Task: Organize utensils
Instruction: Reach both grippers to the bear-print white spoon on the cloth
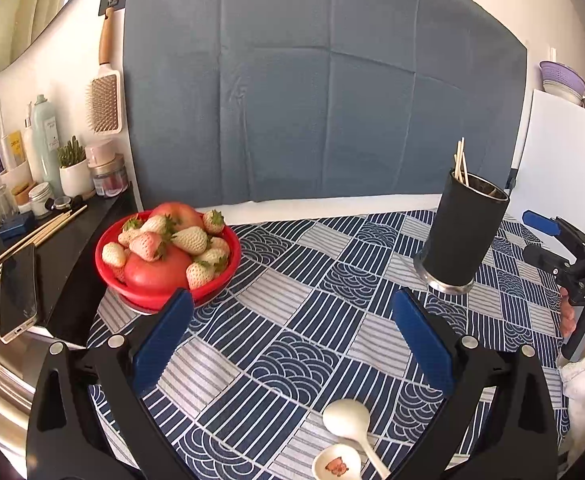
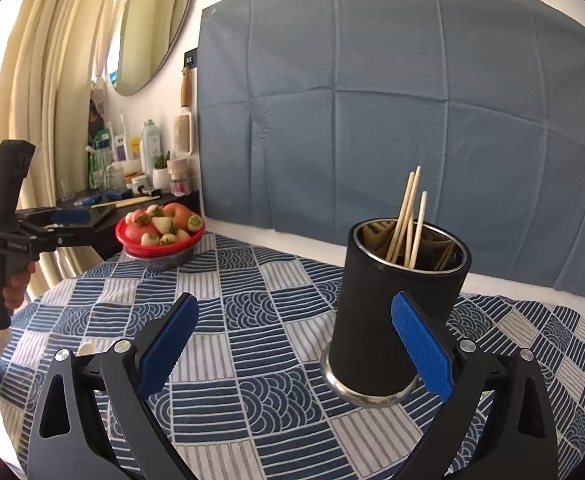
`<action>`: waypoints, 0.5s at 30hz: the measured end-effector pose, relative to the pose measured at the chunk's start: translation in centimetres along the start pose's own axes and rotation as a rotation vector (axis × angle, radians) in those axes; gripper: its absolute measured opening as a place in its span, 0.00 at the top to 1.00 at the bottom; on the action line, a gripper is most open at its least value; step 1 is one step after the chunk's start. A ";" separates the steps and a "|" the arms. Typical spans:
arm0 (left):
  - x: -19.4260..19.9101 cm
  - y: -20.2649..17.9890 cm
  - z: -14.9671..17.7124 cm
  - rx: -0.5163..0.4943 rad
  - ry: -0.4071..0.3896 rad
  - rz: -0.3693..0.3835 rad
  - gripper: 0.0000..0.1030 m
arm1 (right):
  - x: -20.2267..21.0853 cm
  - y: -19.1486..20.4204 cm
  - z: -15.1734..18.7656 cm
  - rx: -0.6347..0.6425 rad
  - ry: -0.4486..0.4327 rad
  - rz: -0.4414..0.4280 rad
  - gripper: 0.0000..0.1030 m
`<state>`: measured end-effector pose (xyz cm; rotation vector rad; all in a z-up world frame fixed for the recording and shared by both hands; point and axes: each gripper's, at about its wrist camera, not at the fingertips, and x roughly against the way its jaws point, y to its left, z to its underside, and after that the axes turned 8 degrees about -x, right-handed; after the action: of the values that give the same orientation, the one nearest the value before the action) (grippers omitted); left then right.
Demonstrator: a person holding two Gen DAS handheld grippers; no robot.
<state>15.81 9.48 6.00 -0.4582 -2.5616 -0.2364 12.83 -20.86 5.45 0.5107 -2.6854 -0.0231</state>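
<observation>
A black utensil holder [image 1: 462, 232] with a steel rim stands on the patterned tablecloth [image 1: 292, 320] at the right, with several wooden chopsticks [image 1: 460, 164] in it. It shows close in the right wrist view [image 2: 396, 312], chopsticks [image 2: 408, 220] upright inside. Two white ceramic spoons [image 1: 348, 428] lie on the cloth low between my left gripper's fingers; one has a small picture [image 1: 336, 466]. My left gripper [image 1: 292, 340] is open and empty above the cloth. My right gripper [image 2: 294, 344] is open and empty, its right finger beside the holder.
A red bowl of strawberries and apples [image 1: 168, 256] sits at the table's left. A black side shelf [image 1: 32, 264] holds a phone, loose chopsticks [image 1: 36, 236], jars and bottles. A blue cloth board [image 1: 312, 80] stands behind the table.
</observation>
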 end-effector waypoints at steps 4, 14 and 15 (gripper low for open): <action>0.0 0.5 1.7 -0.031 0.044 0.014 0.06 | -0.2 2.2 1.1 0.030 0.047 -0.013 0.10; -1.1 1.2 6.4 -0.076 0.145 0.075 0.06 | -0.9 6.5 4.6 0.041 0.189 -0.038 0.10; -1.3 1.2 6.9 -0.075 0.160 0.101 0.06 | -0.8 6.8 5.0 0.035 0.195 -0.042 0.10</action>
<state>14.10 12.01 -0.43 -0.5716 -2.3725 -0.3199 9.21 -14.50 1.16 0.5499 -2.4891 0.0590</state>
